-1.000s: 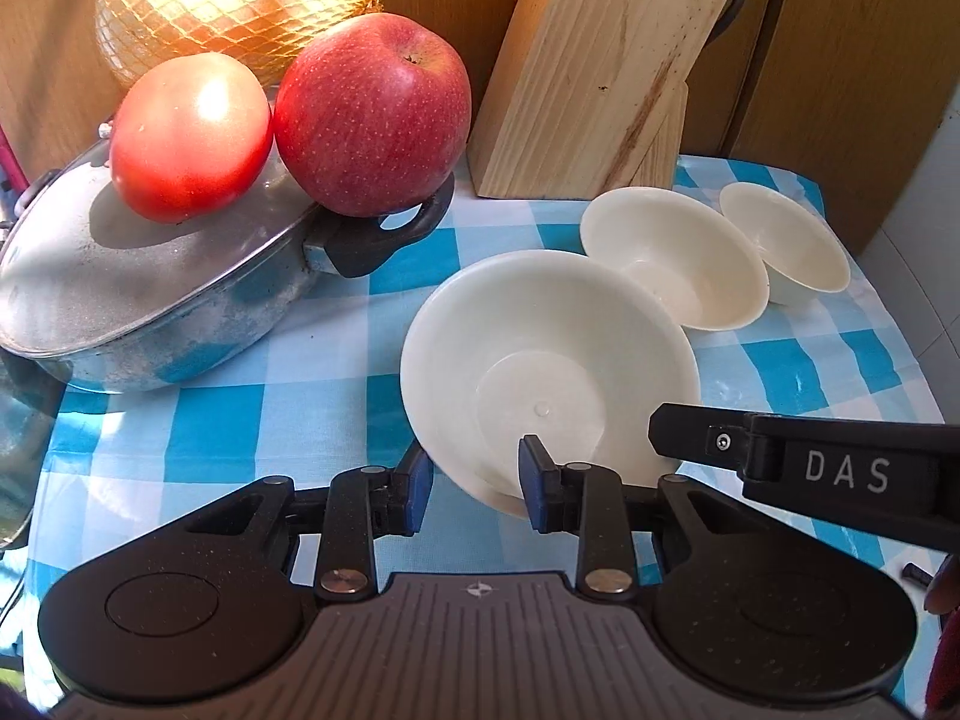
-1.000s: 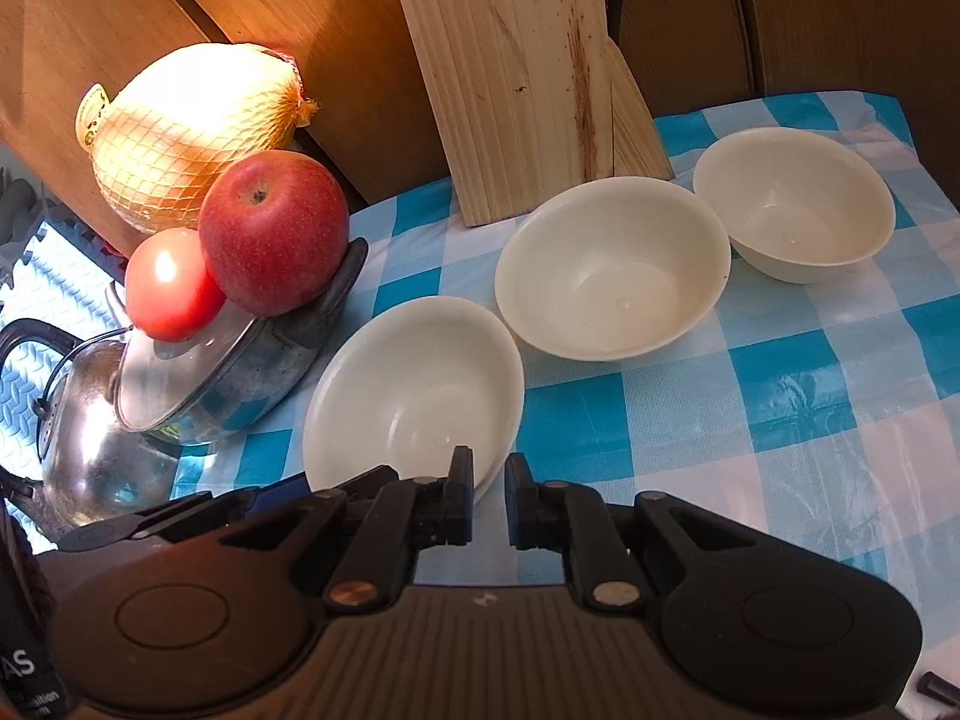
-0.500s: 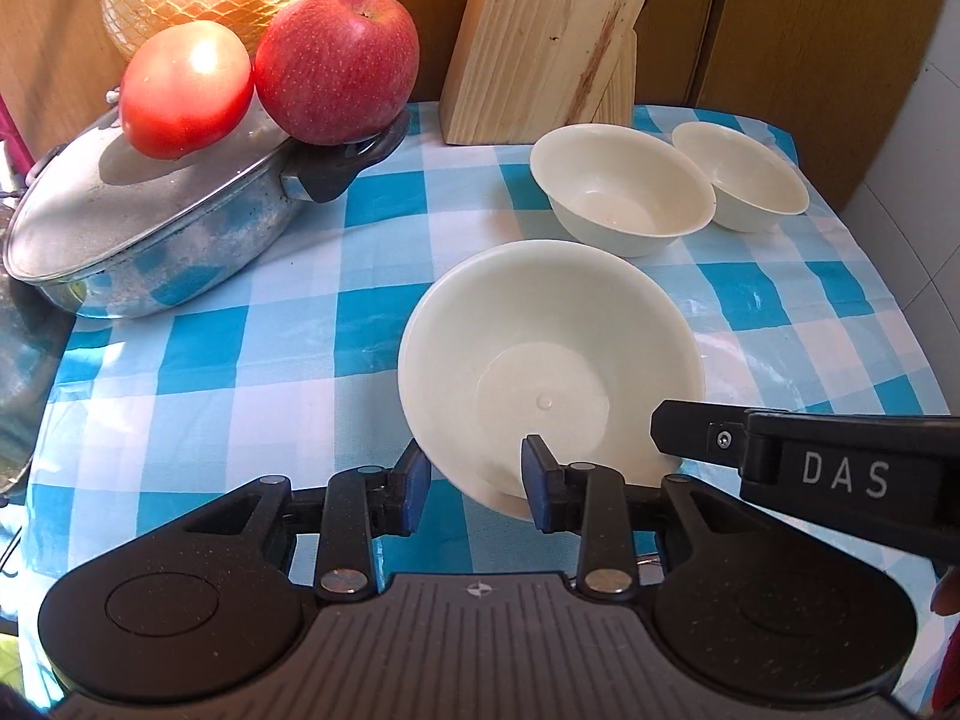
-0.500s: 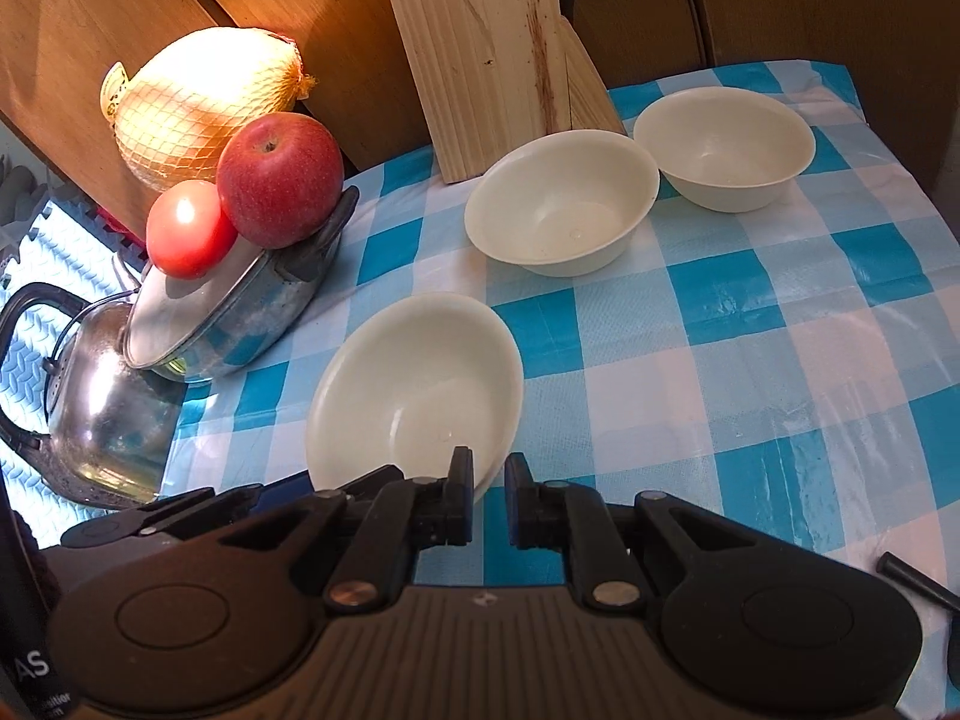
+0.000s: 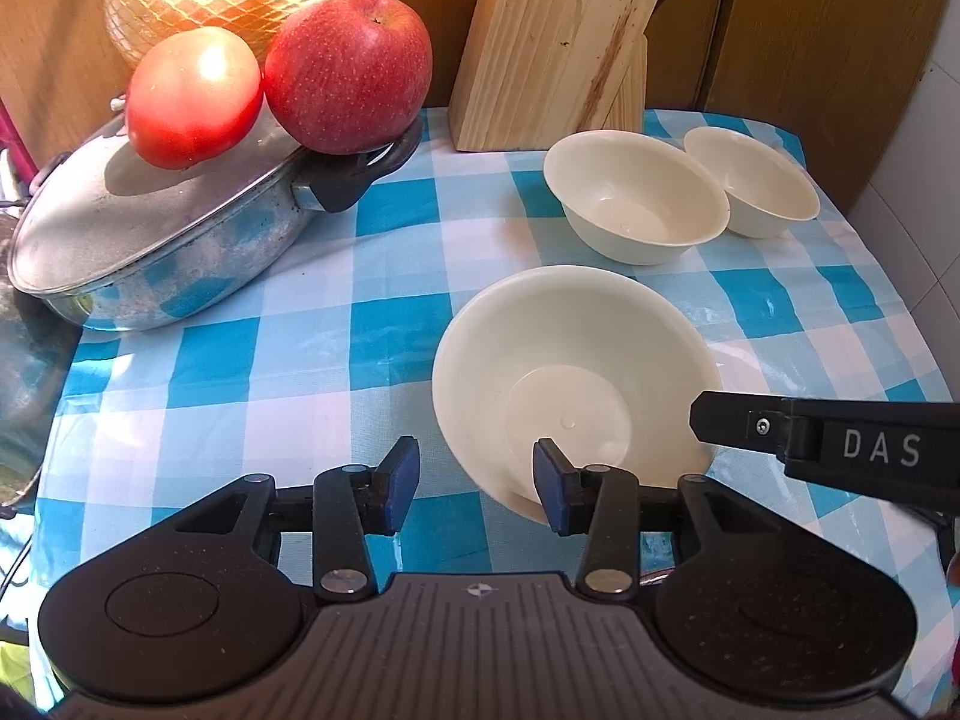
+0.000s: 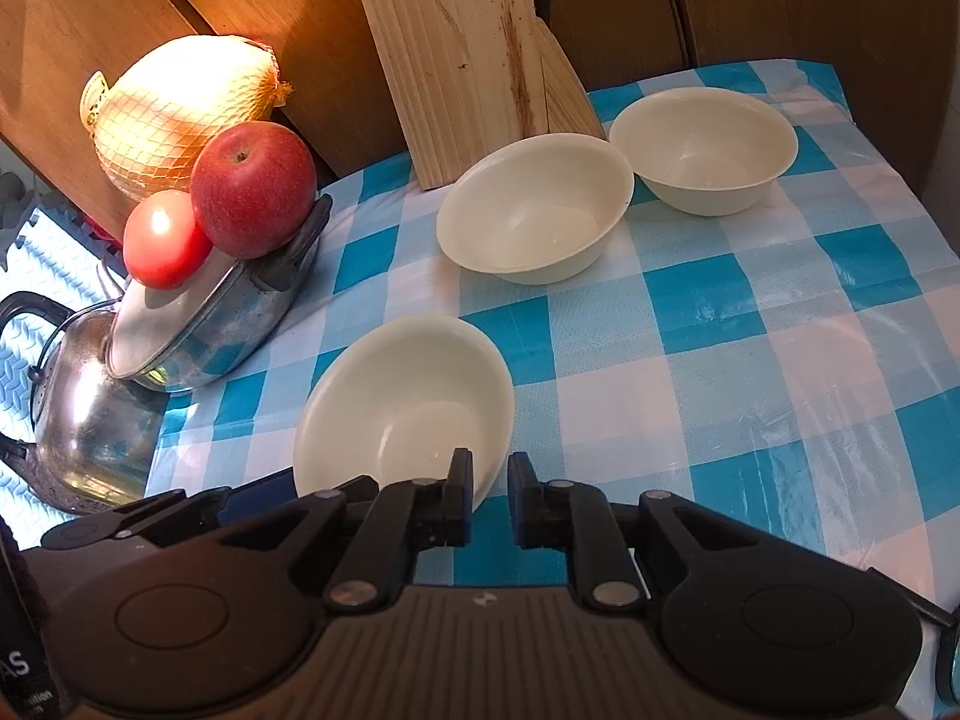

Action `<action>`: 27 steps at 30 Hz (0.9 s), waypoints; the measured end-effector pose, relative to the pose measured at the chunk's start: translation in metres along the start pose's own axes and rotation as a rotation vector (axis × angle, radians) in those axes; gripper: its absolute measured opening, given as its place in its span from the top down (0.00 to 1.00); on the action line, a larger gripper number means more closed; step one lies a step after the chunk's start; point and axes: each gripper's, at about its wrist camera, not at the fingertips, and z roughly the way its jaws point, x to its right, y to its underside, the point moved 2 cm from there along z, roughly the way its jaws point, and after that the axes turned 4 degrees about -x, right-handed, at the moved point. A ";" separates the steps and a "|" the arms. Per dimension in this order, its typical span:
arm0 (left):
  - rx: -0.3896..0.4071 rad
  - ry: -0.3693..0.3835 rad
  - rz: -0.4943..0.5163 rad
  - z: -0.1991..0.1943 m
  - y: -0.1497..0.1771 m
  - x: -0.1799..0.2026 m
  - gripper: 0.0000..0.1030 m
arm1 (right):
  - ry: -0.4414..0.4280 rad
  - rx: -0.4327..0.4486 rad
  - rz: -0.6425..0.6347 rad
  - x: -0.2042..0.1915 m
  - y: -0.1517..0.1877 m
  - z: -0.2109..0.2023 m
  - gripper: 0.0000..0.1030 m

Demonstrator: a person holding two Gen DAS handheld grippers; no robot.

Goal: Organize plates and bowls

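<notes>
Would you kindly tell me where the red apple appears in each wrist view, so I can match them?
Left wrist: apple upper left of centre, on the pot's handle beside the tomato.
Right wrist: apple left, upper-middle, same perch.
Shared landmark: the wooden block standing behind the bowls.

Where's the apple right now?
The apple sits on the pot lid at the left in both views, beside the tomato, in front of the netted melon.

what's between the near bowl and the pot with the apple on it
Nothing: only bare checked tablecloth lies between the near bowl and the pot. The left wrist view shows it best.
</notes>
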 end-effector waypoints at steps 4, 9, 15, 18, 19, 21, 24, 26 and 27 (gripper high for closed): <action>0.007 -0.013 -0.027 -0.003 0.002 -0.010 0.46 | 0.011 0.014 -0.001 0.002 0.000 -0.003 0.87; 0.035 0.013 -0.091 -0.017 -0.001 -0.022 0.48 | 0.004 0.033 0.027 0.008 -0.001 -0.011 0.87; 0.082 0.040 -0.128 -0.028 -0.018 -0.014 0.47 | 0.023 0.088 0.071 0.025 -0.014 -0.024 0.87; 0.099 0.057 -0.116 -0.026 -0.028 0.000 0.46 | 0.046 0.102 0.096 0.038 -0.022 -0.023 0.87; 0.101 0.060 -0.112 -0.025 -0.031 0.005 0.46 | 0.051 0.102 0.108 0.043 -0.026 -0.022 0.87; 0.097 0.072 -0.111 -0.020 -0.037 0.013 0.46 | 0.053 0.106 0.131 0.050 -0.032 -0.018 0.87; 0.082 0.076 -0.115 -0.009 -0.045 0.021 0.46 | 0.057 0.110 0.149 0.057 -0.042 -0.013 0.87; 0.077 0.073 -0.123 -0.001 -0.053 0.025 0.45 | 0.060 0.116 0.153 0.059 -0.049 -0.009 0.87; 0.078 0.074 -0.126 0.002 -0.059 0.027 0.44 | 0.059 0.119 0.160 0.060 -0.052 -0.006 0.87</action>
